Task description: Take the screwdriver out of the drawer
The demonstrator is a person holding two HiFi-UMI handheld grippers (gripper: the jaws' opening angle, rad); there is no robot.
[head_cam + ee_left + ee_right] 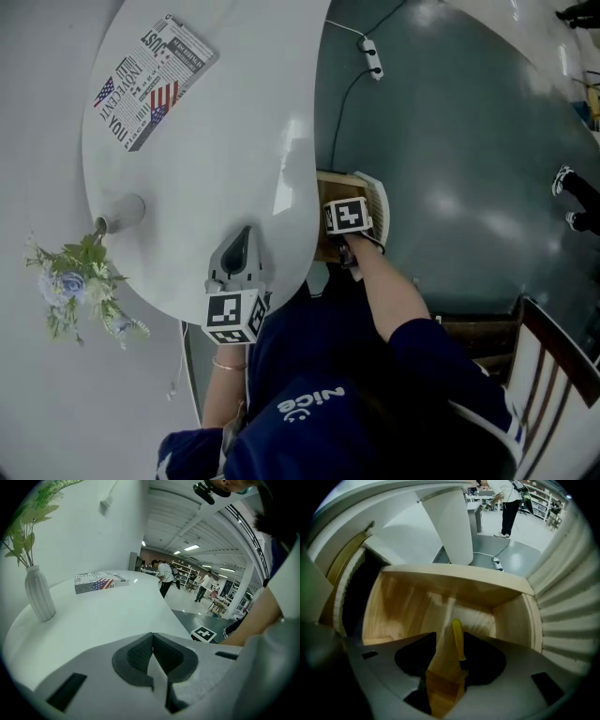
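1. Screwdriver (pixel 457 639), near end first: its dark shank end lies low between the jaws of the right gripper (pixel 449 644), close beside the right-hand pad. Whether it touches that pad I cannot tell.
2. The right gripper's jaws stand wide apart and point steeply down into the wooden drawer (pixel 513 616). Nothing is clamped.
3. The yellow handle runs away from the jaws along the drawer floor and points toward the far wall. It lies roughly midway between the side walls, away from every corner.
4. Handling, as judged: a light, rigid, slim tool that is not fragile. The handle looks like smooth plastic, so probably a little slippery, and its round section may let it roll on the bare wood when nudged.
5. Hold point, as judged: take it across the yellow handle, the thicker part, rather than the thin shank. The jaws already straddle its line, so they likely need to go a little lower and further along the handle before closing.
6. Farther off: the left gripper (pixel 152 651) sits at the near edge of the white table (pixel 93 620), its jaws pressed together and holding nothing. It takes no part in the pick.
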